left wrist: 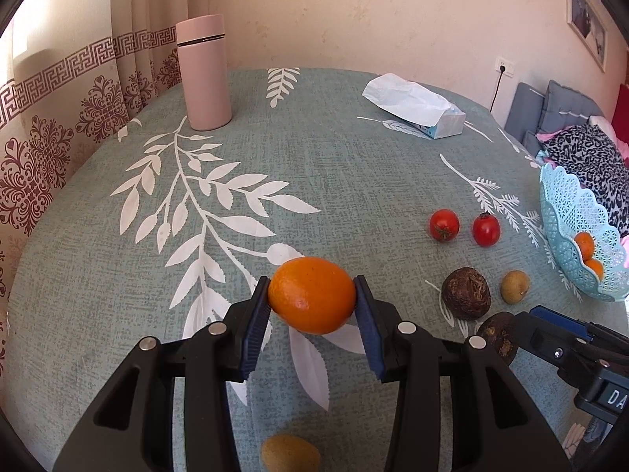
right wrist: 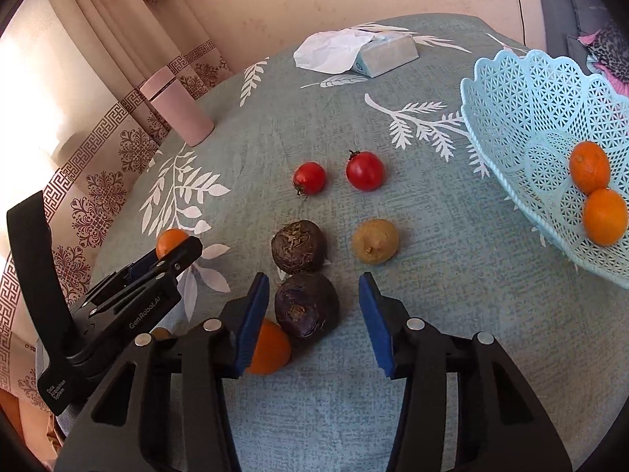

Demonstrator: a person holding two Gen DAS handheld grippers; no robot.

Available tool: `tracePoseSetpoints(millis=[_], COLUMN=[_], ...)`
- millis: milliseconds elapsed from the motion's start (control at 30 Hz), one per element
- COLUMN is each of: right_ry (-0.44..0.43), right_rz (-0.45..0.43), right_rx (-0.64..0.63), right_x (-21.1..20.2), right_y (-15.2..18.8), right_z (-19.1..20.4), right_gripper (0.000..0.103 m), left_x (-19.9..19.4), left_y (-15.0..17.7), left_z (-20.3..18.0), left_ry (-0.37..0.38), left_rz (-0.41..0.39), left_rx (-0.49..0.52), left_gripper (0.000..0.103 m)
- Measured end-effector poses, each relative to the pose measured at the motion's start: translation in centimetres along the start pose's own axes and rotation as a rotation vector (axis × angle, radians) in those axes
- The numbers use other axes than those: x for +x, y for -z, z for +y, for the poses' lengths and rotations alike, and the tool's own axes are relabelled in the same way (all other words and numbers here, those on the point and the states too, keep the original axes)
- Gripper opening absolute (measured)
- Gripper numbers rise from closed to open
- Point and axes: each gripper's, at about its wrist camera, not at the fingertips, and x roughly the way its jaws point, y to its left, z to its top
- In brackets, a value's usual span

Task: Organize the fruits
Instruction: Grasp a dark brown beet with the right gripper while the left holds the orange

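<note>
Between the blue pads of the left gripper (left wrist: 312,301) sits an orange (left wrist: 312,295), pinched at both ends of its long axis, which runs across the jaws — a firm-looking hold just over the leaf-print tablecloth (left wrist: 314,149). Its goal, the pale blue basket (left wrist: 570,212) with two oranges inside, lies well off to the right, past the tomatoes (left wrist: 444,225) and dark fruits; the carry likely has to cross over them. The right gripper (right wrist: 314,314) is nearer the basket but holds nothing — its jaws stand partly apart around a dark purple fruit (right wrist: 306,305), the right pad clearly short of touching it.
</note>
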Motion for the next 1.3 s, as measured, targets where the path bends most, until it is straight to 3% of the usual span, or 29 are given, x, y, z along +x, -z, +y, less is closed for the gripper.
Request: tracePoseSetpoints(millis=[200, 567, 933, 1167, 1300], right_ry=[-0.013, -0.028, 0.053, 0.168, 0.204], right_rz=[0.063, 0.044, -0.1, -0.248, -0.287], right_rx=[0.009, -0.001, -0.027, -0.015, 0.027], right_x=[2.1, 1.0, -3.2, -7.2, -8.5], right_y=[0.0, 0.7, 0.3, -0.7, -1.2], right_z=[0.1, 0.1, -0.3, -2.2, -3.9], right_gripper=[0.044, 0.039, 0.039, 0.039, 0.039], left_x=[0.0, 0.0, -0.1, -0.1, -0.2], left_y=[0.1, 0.2, 0.3, 0.4, 0.4], left_z=[0.2, 0.1, -0.2, -0.3, -0.4], left_ry=[0.01, 0.008, 0.006, 0.003, 0.0], left_rz=[0.002, 0.002, -0.004, -0.005, -0.008], left_rx=[-0.008, -0.01, 0.001, 0.006, 0.009], left_gripper=[0.043, 0.043, 0.043, 0.043, 0.043])
